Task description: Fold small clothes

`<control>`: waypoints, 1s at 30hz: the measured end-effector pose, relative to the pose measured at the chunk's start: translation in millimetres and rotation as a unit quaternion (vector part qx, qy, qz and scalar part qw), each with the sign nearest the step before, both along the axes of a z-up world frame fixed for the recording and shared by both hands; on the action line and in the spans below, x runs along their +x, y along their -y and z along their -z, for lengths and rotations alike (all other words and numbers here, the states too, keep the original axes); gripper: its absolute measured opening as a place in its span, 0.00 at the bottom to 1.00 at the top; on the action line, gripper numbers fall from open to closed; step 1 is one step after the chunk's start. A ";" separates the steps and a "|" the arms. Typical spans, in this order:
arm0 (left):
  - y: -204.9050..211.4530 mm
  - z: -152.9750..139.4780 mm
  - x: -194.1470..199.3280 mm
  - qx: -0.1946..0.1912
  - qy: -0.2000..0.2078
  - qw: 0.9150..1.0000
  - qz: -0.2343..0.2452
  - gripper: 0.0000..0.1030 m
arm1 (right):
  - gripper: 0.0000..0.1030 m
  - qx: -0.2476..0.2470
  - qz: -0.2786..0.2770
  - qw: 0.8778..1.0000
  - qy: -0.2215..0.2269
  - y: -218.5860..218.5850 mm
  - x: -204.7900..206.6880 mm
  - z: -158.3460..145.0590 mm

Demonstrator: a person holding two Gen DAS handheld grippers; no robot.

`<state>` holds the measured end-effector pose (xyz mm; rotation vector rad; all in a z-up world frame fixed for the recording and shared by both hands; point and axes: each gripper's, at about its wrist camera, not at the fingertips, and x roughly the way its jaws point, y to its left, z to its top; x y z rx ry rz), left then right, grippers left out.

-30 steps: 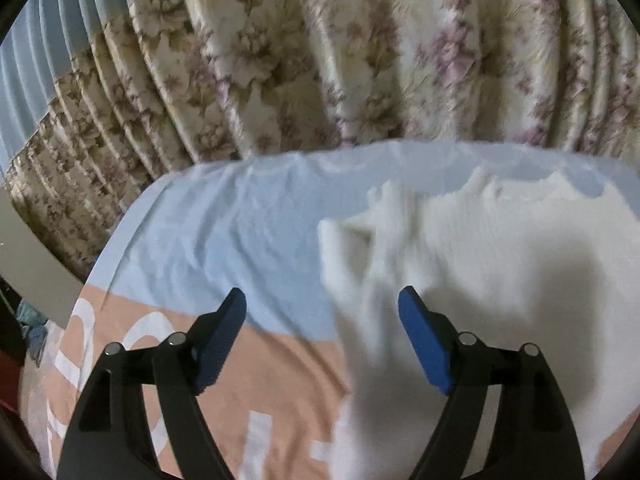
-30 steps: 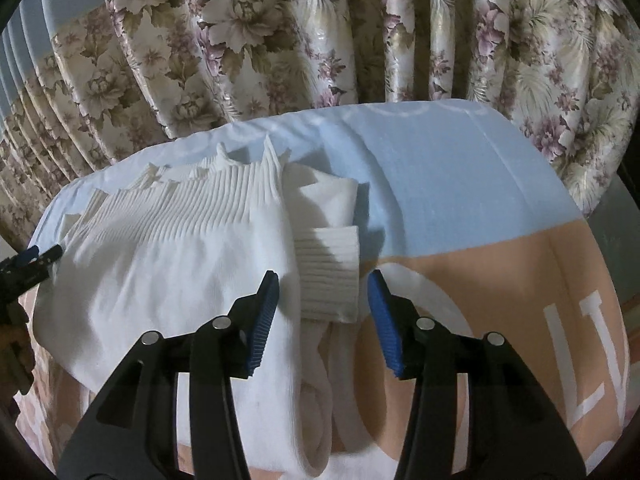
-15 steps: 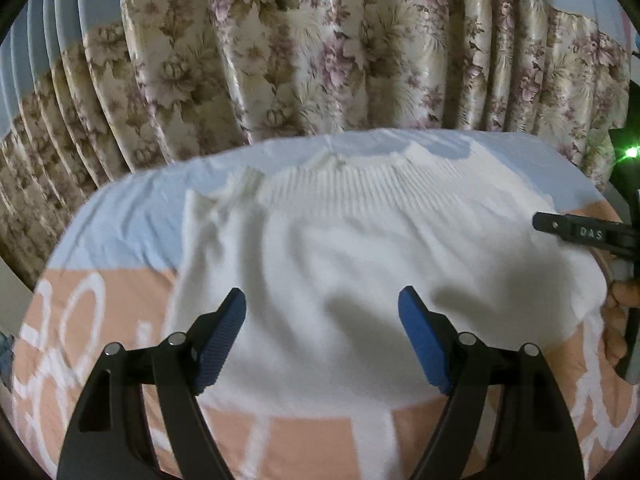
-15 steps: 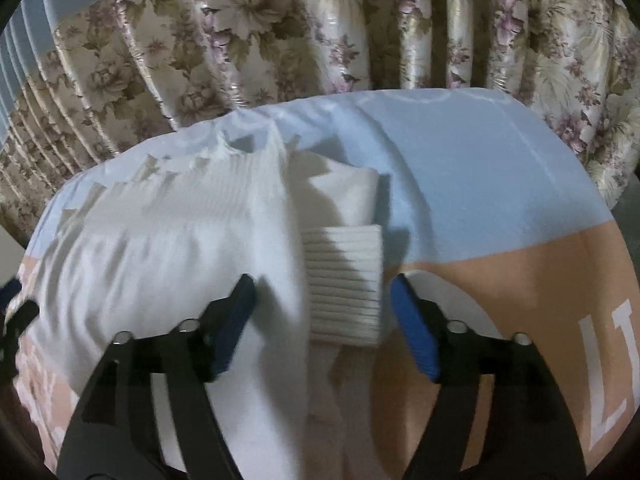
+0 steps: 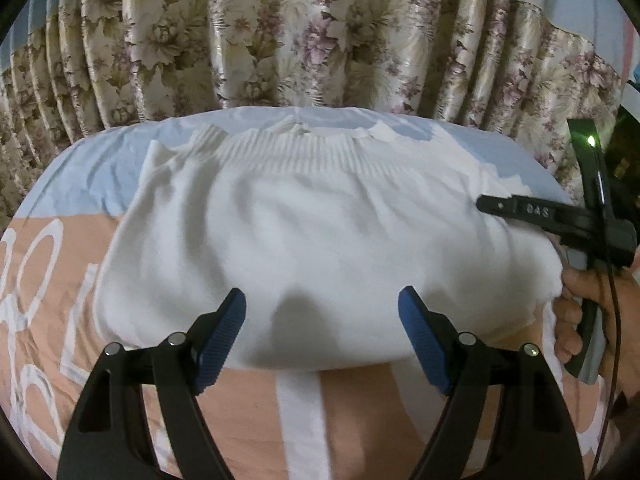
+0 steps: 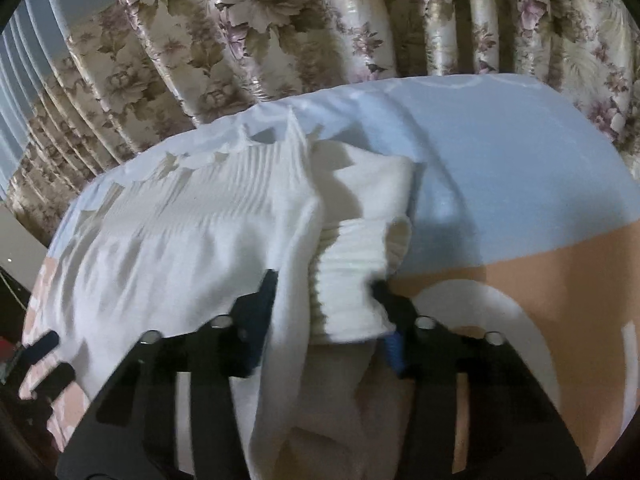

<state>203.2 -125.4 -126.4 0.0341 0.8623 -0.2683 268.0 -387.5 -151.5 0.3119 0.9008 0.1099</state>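
White ribbed-knit sweater (image 5: 320,240) lies spread on a peach-and-pale-blue sheet with large white lettering (image 5: 52,280), ribbed hem band toward the floral pleated curtain (image 5: 320,40) behind. Left gripper (image 5: 322,328) hovers at the near edge of the sweater, jaws spread wide, blue pads on either side of the fabric's edge, gripping nothing. Right gripper (image 6: 326,300) is down at the sweater's right side, where the folded sleeve with its ribbed cuff (image 6: 352,276) sits; jaws stand either side of the cuff and a fold of the body, close against the cloth, though motion blur means I cannot tell if they pinch it. In the left wrist view the right gripper shows at far right, held by the person's bare hand (image 5: 592,312), touching the sweater's edge.
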 end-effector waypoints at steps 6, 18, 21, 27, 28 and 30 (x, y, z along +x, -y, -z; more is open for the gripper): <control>9.7 12.4 -0.6 -0.002 -0.016 1.000 0.013 0.77 | 0.24 -0.008 0.003 1.000 0.006 -5.5 -4.6 -8.8; 25.6 29.8 3.4 0.038 -0.033 0.999 0.019 0.84 | 0.21 0.024 -0.002 0.999 0.034 -11.1 -7.4 -48.0; 21.3 26.7 2.7 0.026 -0.037 0.999 0.018 0.84 | 0.21 0.029 -0.011 0.998 0.045 -21.5 -6.5 -65.3; -3.2 3.9 6.4 -0.002 -0.022 1.000 -0.002 0.84 | 0.21 0.046 -0.021 0.998 0.047 -46.5 5.1 -91.5; -8.8 0.3 7.7 -0.005 -0.019 1.000 -0.007 0.84 | 0.21 0.050 -0.021 0.997 0.046 -49.5 7.0 -93.7; -23.9 -6.6 10.4 -0.011 -0.012 1.000 -0.017 0.84 | 0.21 0.061 -0.022 0.997 0.042 -59.5 12.4 -98.9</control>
